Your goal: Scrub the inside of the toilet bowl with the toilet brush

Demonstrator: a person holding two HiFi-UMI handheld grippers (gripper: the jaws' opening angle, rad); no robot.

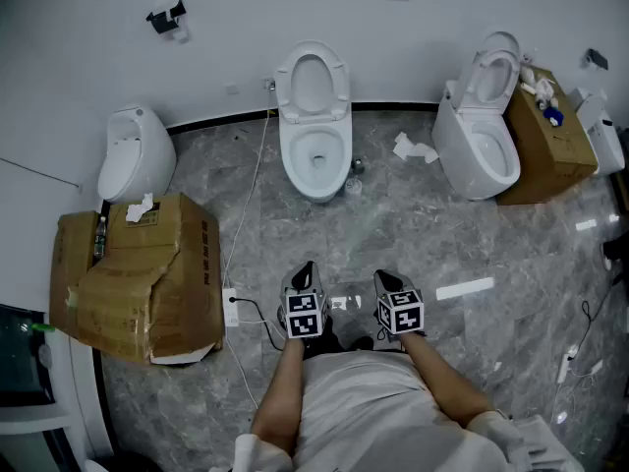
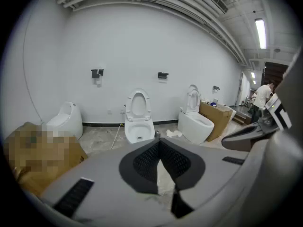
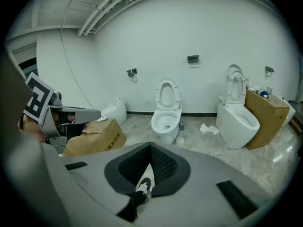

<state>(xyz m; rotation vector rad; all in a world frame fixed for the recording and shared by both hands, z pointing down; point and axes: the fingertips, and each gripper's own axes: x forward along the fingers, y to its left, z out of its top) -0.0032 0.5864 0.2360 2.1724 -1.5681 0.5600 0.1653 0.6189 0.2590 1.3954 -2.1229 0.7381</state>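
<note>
Head view, toilet (image 1: 314,136) across floor (image 1: 403,239), box (image 1: 138,273) left

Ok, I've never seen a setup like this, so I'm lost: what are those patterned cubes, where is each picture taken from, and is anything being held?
A person stands on a grey stone floor with a tool in each hand: the left hand-held gripper and the right hand-held gripper. The patterned cubes are parts of them. The head view looks down from the person's head; the other two views ride on the hand-held grippers and look along their jaws. Both pairs of jaws are together, holding nothing. By the wall stands the middle toilet, lid up, with what looks like a toilet brush standing beside it, between a small toilet and a right toilet. A crushed cardboard box lies left.
</note>
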